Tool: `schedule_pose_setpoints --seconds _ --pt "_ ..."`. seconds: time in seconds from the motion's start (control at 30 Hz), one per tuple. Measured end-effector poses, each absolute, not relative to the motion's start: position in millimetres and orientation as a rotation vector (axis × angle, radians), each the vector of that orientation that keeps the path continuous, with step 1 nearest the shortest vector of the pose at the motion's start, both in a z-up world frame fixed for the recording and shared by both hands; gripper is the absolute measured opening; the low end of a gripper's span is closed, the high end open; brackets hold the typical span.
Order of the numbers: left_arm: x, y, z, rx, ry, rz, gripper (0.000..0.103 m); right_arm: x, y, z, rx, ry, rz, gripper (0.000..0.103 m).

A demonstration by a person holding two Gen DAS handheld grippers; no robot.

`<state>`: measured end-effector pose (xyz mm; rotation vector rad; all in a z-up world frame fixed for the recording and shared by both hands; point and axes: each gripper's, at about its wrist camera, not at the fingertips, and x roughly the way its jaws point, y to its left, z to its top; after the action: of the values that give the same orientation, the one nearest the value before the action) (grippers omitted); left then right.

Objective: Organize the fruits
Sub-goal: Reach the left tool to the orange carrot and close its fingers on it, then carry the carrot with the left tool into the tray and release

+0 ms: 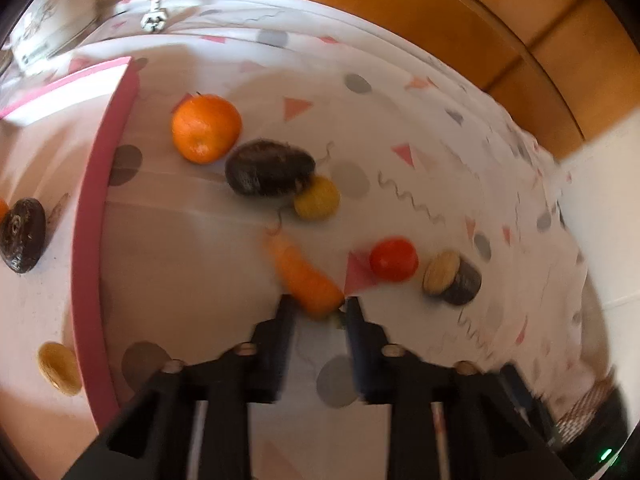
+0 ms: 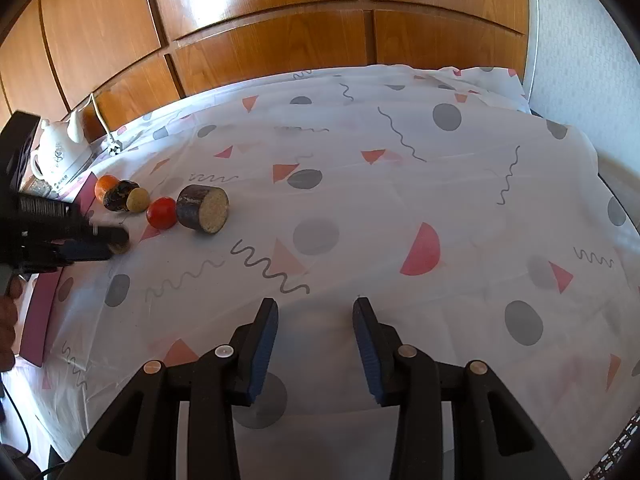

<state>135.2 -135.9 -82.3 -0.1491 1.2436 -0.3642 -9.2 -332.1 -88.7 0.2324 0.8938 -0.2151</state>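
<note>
Two grippers work over a table under a patterned cloth: the left gripper has its fingers closed on the thick end of a carrot, just beside a pink tray. The right gripper hangs empty, fingers apart. Stiff and tapered, the carrot likely pivots unless gripped nearer its middle.
</note>
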Motion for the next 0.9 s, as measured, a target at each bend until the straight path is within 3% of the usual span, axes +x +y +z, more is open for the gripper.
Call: schedule_pose_setpoints --seconds 0.33,0.9 --pt "80.8 -120.6 -84.8 -0.060 1.109 -0.522 0.024 -8.9 -330.7 -88.9 0.229 0.888 -0.225 0.040" --pt "58.2 -114.3 -84.6 -0.032 1.083 -0.555 0.024 -7.0 -326.2 -89.5 0.172 0.907 -0.230 0.040"
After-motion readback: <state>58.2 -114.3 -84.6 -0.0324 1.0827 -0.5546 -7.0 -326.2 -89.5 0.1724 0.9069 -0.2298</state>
